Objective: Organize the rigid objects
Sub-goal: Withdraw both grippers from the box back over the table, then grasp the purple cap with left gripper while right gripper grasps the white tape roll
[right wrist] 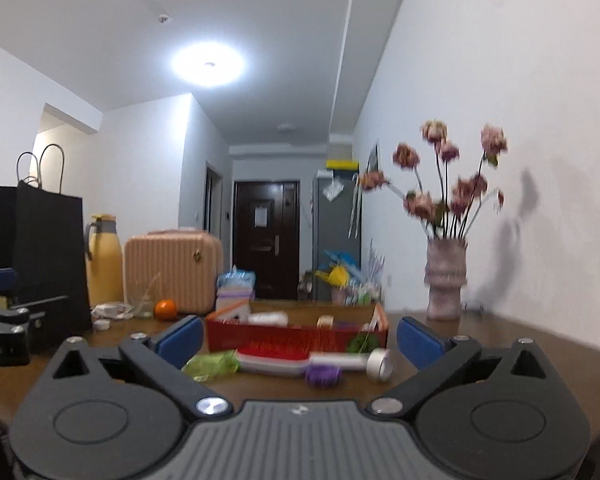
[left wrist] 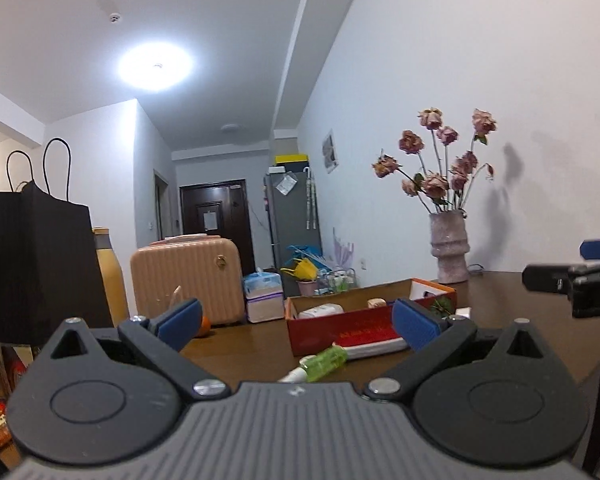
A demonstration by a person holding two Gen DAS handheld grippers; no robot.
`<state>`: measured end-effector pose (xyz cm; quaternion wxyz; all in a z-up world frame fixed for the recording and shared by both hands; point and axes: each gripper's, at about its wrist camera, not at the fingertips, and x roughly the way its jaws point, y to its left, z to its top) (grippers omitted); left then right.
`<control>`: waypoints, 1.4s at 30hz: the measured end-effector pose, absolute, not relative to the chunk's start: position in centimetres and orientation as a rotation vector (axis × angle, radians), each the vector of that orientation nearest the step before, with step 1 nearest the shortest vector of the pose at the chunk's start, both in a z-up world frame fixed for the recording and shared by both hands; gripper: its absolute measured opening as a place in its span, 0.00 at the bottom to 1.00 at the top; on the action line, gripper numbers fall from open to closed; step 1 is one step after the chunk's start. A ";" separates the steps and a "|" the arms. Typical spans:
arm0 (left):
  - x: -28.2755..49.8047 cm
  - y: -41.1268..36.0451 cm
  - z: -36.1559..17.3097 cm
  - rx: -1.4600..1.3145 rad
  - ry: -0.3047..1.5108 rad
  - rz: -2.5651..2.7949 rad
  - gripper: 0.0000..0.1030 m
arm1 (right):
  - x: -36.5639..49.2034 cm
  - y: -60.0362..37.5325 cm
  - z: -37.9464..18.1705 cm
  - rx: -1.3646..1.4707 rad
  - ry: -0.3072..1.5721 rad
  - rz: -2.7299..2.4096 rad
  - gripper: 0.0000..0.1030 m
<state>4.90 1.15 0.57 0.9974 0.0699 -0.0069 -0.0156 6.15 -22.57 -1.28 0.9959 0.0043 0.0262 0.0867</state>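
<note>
A red cardboard box (left wrist: 340, 330) (right wrist: 300, 336) stands open on the brown table with small items inside. In front of it lie a green-capped tube (left wrist: 320, 364) (right wrist: 212, 365), a silver-capped tube (right wrist: 352, 362) and a purple roller (right wrist: 322, 376). My left gripper (left wrist: 296, 326) is open and empty, low over the table, with the green-capped tube between its fingers. My right gripper (right wrist: 300, 338) is open and empty, facing the box and the items. Each gripper shows at the edge of the other's view: the right one (left wrist: 580, 284) and the left one (right wrist: 4, 332).
A black paper bag (left wrist: 40, 264) (right wrist: 48, 256), yellow flask (right wrist: 104, 264), peach case (left wrist: 188, 280) (right wrist: 172, 272) and an orange (right wrist: 166, 309) stand at the left. A vase of dried roses (left wrist: 450, 252) (right wrist: 446, 280) stands by the right wall.
</note>
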 end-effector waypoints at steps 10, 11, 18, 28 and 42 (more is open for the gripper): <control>6.0 0.8 -0.7 0.136 0.066 -0.042 1.00 | 7.4 -21.8 -2.8 -0.007 0.124 0.180 1.00; 6.3 0.9 -0.9 0.139 0.074 -0.041 1.00 | 7.7 -21.8 -3.0 -0.006 0.133 0.179 1.00; 9.7 0.1 -1.7 0.126 0.148 -0.068 1.00 | 10.8 -23.2 -3.7 -0.002 0.180 0.134 1.00; 21.0 -6.8 -2.0 0.108 0.294 -0.195 1.00 | 20.7 -29.7 -3.4 -0.018 0.287 0.048 1.00; 38.0 -15.0 -6.3 0.072 0.610 -0.285 0.63 | 39.5 -34.7 -4.8 0.088 0.551 0.324 0.93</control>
